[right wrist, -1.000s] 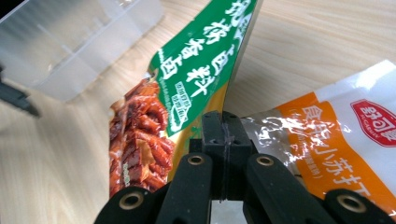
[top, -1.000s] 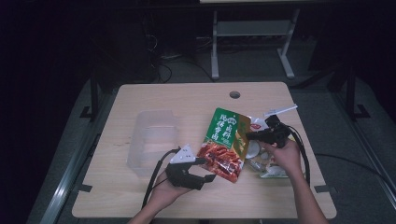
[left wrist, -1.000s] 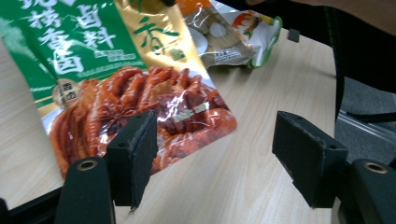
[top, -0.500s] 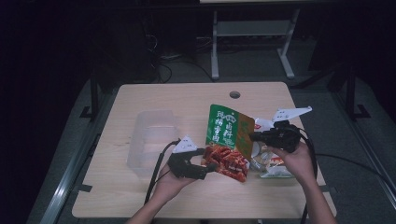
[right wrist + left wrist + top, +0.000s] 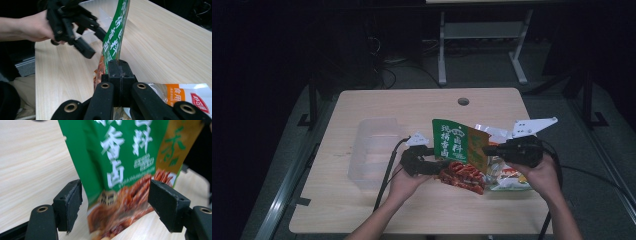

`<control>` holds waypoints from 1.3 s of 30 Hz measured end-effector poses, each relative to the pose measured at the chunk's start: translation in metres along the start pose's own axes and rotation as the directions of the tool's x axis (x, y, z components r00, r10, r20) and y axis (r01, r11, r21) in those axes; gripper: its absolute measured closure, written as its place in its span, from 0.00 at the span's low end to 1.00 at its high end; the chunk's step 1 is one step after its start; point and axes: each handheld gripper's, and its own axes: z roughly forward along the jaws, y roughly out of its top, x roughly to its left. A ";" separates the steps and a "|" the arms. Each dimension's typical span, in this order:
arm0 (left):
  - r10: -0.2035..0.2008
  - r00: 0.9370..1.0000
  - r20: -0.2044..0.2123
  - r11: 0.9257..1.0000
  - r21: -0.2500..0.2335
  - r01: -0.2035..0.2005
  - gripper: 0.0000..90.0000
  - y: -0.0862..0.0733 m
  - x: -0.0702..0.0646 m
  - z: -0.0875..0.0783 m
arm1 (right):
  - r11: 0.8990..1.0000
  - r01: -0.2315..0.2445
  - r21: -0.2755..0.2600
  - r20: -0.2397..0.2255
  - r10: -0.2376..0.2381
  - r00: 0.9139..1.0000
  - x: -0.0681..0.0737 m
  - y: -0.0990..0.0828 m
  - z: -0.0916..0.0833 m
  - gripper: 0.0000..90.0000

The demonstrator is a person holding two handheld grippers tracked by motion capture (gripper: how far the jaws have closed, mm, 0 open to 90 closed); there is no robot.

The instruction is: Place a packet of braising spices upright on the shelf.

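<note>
The right gripper (image 5: pixel 119 75) is clamping the edge of the green snack packet (image 5: pixel 460 150), holding it upright above the table (image 5: pixel 377 102). The left gripper (image 5: pixel 115 207) is standing wide, its jaws having just been closing slightly, straddling the packet's lower part without pressing it.

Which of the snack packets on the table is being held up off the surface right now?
The green packet with white characters, clamped at its edge by the right gripper and standing upright. The white and orange packet lies flat on the table beneath that hand.

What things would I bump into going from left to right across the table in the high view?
Clear plastic box → black left gripper → green and red snack bag → black right gripper, jaws shut on that bag.
</note>
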 end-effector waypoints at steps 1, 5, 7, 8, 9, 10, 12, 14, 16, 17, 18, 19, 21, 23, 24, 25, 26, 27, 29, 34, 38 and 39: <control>-0.004 1.000 0.010 1.000 -0.001 0.004 0.42 0.002 0.001 0.002 | 1.000 -0.002 -0.002 -0.003 0.002 1.000 -0.002 -0.001 -0.001 1.00; -0.011 0.999 0.047 1.000 0.012 0.010 0.63 0.004 0.008 0.003 | 1.000 -0.009 0.006 0.000 0.009 1.000 -0.003 -0.004 -0.001 1.00; -0.004 0.998 0.058 1.000 0.002 0.004 0.82 0.002 0.009 0.001 | 1.000 -0.023 -0.001 0.004 0.023 1.000 -0.006 -0.008 -0.002 1.00; -0.004 0.998 0.058 1.000 0.002 0.004 0.85 0.002 0.009 0.001 | 1.000 -0.023 -0.001 0.004 0.023 1.000 -0.006 -0.008 -0.002 1.00; -0.003 0.998 0.068 1.000 0.000 0.003 0.88 0.001 0.010 0.000 | 0.999 -0.035 -0.009 0.004 0.035 0.999 -0.008 -0.011 -0.004 1.00; -0.002 0.998 0.070 1.000 -0.005 0.002 0.88 0.001 0.009 0.000 | 0.999 -0.035 -0.009 0.004 0.035 0.999 -0.008 -0.011 -0.004 1.00; 0.013 0.998 0.060 1.000 -0.012 -0.012 0.92 -0.001 0.005 0.000 | 0.999 -0.046 -0.014 0.009 0.046 0.999 -0.009 -0.014 -0.004 1.00; 0.028 0.998 0.057 0.999 -0.020 -0.027 0.94 -0.002 0.004 -0.001 | 0.998 -0.058 -0.020 0.008 0.058 0.998 -0.011 -0.017 -0.004 1.00; 0.034 0.998 0.049 0.999 -0.026 -0.032 0.96 -0.003 0.002 -0.001 | 0.997 -0.072 -0.031 0.008 0.072 0.997 -0.013 -0.020 -0.005 1.00; 0.047 0.998 0.041 0.999 -0.025 -0.046 0.96 -0.003 0.001 -0.002 | 0.996 -0.077 -0.032 0.007 0.078 0.997 -0.013 -0.021 -0.004 1.00; 0.050 0.998 0.033 0.998 -0.033 -0.049 0.97 -0.004 0.000 -0.002 | 0.996 -0.084 -0.040 0.004 0.084 0.996 -0.014 -0.022 -0.004 0.99; 0.060 0.998 0.023 0.998 -0.033 -0.059 0.97 -0.004 -0.001 -0.003 | 0.995 -0.095 -0.042 0.000 0.095 0.996 -0.016 -0.022 -0.003 0.99; 0.067 0.998 0.016 0.997 -0.036 -0.067 0.97 -0.005 -0.003 -0.003 | 0.993 -0.114 -0.040 -0.008 0.114 0.993 -0.019 -0.023 -0.001 0.98; 0.076 0.997 0.015 0.997 -0.035 -0.076 0.97 -0.005 -0.003 -0.004 | 0.991 -0.129 -0.020 -0.017 0.129 0.992 -0.021 -0.023 0.004 0.93; 0.082 0.997 0.012 0.996 -0.035 -0.082 0.97 -0.005 -0.004 -0.003 | 0.991 -0.133 0.002 -0.020 0.133 0.991 -0.021 -0.023 0.009 0.91; 0.084 0.996 0.009 0.996 -0.035 -0.084 0.97 -0.005 -0.005 -0.003 | 0.991 -0.132 0.021 -0.021 0.132 0.991 -0.021 -0.023 0.012 0.90; 0.088 0.996 0.008 0.996 -0.035 -0.088 0.97 -0.005 -0.005 -0.004 | 0.991 -0.128 0.034 -0.021 0.129 0.991 -0.020 -0.022 0.016 0.88; 0.093 0.996 0.008 0.995 -0.033 -0.092 0.97 -0.005 -0.005 -0.004 | 0.991 -0.125 0.039 -0.028 0.127 0.992 -0.019 -0.022 0.020 0.86; 0.096 0.995 0.008 0.995 -0.032 -0.096 0.97 -0.006 -0.005 -0.005 | 0.990 -0.130 0.047 -0.037 0.132 0.991 -0.018 -0.020 0.027 0.84; 0.081 0.997 0.015 0.996 -0.030 -0.080 0.95 -0.008 -0.004 -0.009 | 0.991 -0.117 0.065 -0.041 0.119 0.992 -0.013 -0.014 0.037 0.98; 0.078 0.997 0.008 0.996 -0.036 -0.077 0.88 -0.009 -0.007 -0.015 | 0.991 -0.119 0.063 -0.050 0.122 0.991 -0.006 -0.011 0.034 0.99; 0.085 0.996 0.004 0.996 -0.035 -0.085 0.85 -0.009 -0.008 -0.019 | 0.991 -0.122 0.050 -0.055 0.124 0.991 -0.002 -0.011 0.031 0.99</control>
